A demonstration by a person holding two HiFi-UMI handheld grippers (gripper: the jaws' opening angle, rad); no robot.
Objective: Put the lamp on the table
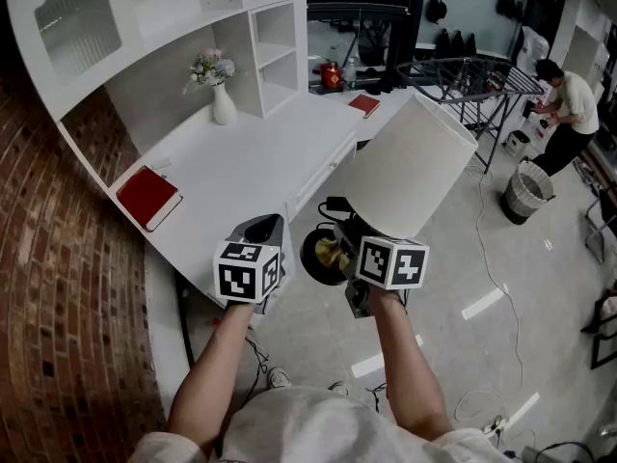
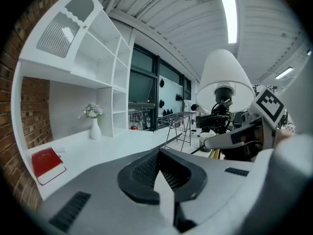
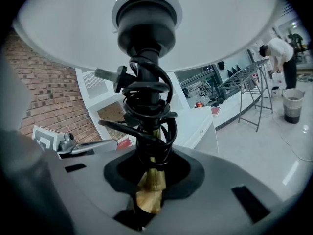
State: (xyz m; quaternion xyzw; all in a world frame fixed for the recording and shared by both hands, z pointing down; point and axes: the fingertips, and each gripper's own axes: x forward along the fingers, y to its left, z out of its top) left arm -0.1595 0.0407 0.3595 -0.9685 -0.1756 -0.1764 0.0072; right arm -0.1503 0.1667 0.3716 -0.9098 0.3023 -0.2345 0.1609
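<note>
The lamp has a white cone shade [image 1: 405, 167], a black socket [image 3: 145, 21] and a brass stem [image 3: 150, 192] with its black cord wound round it. Its dark round base [image 1: 323, 255] hangs over the floor, just off the white table's front edge [image 1: 251, 167]. My right gripper [image 3: 149, 190] is shut on the brass stem and holds the lamp clear of the floor; the shade hides most of its jaws in the head view. My left gripper [image 1: 262, 228] hovers beside it at the table edge, shut, with nothing in it [image 2: 164, 180]. The lamp's shade [image 2: 224, 80] shows to its right.
On the table lie a red book [image 1: 147, 197], a vase of flowers [image 1: 223, 99] and a second red book [image 1: 364, 104]. White shelves [image 1: 275, 37] rise behind. A drying rack [image 1: 472, 75], a person [image 1: 569, 104] and a bin [image 1: 527, 189] stand at the right. Cables trail on the floor.
</note>
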